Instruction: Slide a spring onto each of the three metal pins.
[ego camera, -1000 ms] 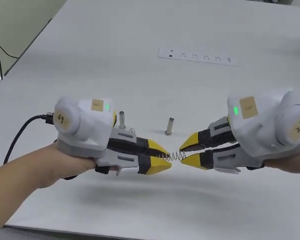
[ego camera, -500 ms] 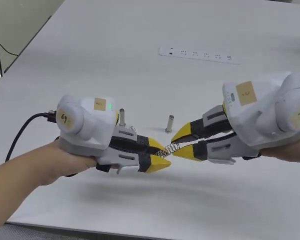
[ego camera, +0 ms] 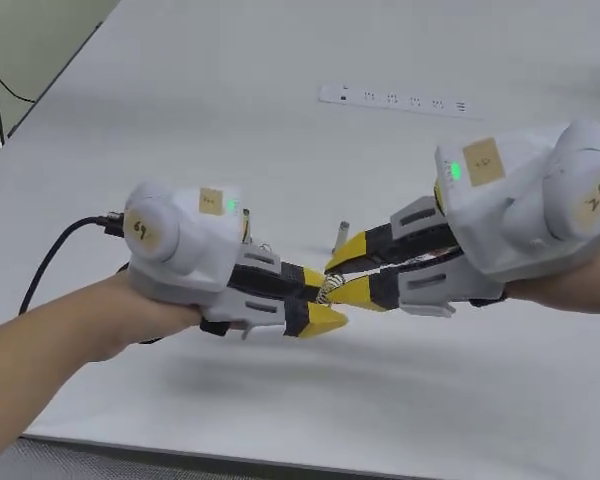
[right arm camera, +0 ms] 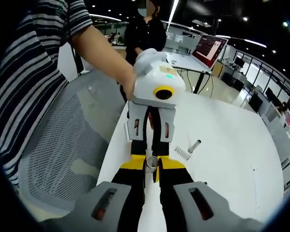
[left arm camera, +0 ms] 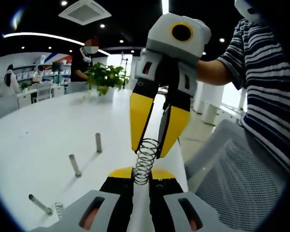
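Where left hand-held gripper point(left arm camera: 141, 175) closes, spring point(left arm camera: 146, 157) clamped

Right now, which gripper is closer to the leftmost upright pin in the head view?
Left. The left gripper sits directly in front of the pin, partly hiding it. The right gripper is off to the pin's right, tips at the spring.

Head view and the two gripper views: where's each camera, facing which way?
Head view: on the person's head, looking down at the table; left gripper, right gripper and a forearm show.
Left gripper view: rides the left gripper, looks along its jaws at the right gripper facing it; striped sleeve behind.
Right gripper view: rides the right gripper, looks back at the left gripper and that forearm.
Shared: the spring between the grippers, in all three.
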A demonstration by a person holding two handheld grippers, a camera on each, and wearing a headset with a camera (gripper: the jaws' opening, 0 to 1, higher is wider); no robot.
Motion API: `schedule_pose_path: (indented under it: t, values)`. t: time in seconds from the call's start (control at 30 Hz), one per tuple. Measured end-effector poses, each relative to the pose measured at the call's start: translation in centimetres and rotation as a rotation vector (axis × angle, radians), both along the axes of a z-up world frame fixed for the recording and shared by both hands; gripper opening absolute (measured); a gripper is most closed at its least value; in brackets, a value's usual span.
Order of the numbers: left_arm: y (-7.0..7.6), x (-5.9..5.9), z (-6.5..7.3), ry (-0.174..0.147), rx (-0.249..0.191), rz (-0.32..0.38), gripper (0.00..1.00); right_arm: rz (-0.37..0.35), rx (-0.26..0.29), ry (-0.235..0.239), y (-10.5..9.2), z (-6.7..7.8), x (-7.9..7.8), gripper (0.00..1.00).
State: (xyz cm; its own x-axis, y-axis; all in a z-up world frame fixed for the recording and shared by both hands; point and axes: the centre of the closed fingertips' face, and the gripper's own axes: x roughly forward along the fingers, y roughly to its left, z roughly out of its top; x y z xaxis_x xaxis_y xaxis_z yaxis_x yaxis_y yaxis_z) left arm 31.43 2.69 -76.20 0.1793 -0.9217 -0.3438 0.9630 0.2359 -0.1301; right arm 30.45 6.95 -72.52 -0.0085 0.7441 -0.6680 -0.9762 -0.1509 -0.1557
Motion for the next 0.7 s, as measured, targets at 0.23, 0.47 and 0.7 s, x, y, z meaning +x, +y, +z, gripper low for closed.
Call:
schedule_pose_path:
  t: [0.23,0.47,0.7]
  values:
    - [-0.15,0.12,-0.04,-0.003,0.006,0.005,0.04,-0.015,0.019,-0.006,0.39,-0.06,-0.18,0.07]
    - [0.0,0.19,-0.15,0.006,0.005,0.016,0.04,-0.026,0.028,-0.003,0.25,-0.04,-0.13,0.07]
    - [0.13,0.66,0.08,0.011,-0.007,0.038,0.09,-0.026,0.023,-0.014,0.27,0.11,0.08,0.07]
